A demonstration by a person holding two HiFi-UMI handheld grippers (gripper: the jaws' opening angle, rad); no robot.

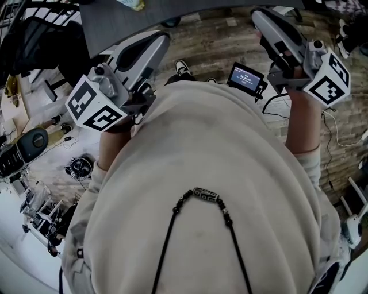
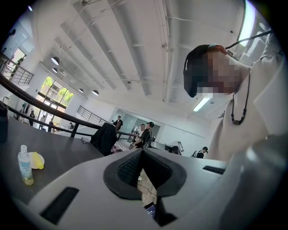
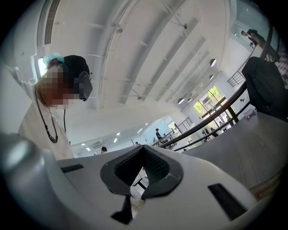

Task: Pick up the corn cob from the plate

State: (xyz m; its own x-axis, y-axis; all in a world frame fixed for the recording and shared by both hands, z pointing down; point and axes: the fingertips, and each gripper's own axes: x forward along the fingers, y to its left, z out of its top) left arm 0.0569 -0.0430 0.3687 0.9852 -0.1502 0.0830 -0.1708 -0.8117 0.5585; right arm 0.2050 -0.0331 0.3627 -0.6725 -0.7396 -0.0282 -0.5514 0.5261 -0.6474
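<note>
At ten o'clock in the head view, I had the left hand-held gripper [image 1: 160, 39] raised level in front of the wearer's cream sweatshirt [image 1: 218, 172], its nose toward the dark desk [image 1: 115, 23] at twelve. The right hand-held gripper [image 1: 259, 16] sat at one o'clock, likewise level, with a small lit screen [image 1: 246, 77] just below it.

Each gripper's own view showed its two jaws brought together at the tips, the ribbed pads meeting with nothing caught between them. Both were closed and empty.

As for the corn cob, I could not find it in any view, nor the plate it should lie on. The head view was mostly sweatshirt, a dark cord with a bead [image 1: 205, 195], and wood-patterned floor [image 1: 201, 43]. The gripper views looked up at ceiling and railings.

Only the left gripper view caught some desk top. At nine o'clock there stood a small clear bottle [image 2: 24, 165] with a rounded yellow thing [image 2: 37, 160] just beside it. That was too small for me to name, and I saw no plate under it, so I would not call it the cob.

My judgement was that the task had not really begun. No approach, no opening of the jaws and no grasp had been made. What was left was everything: find the plate, bring a gripper down over the desk, open it, close on the cob and lift.
</note>
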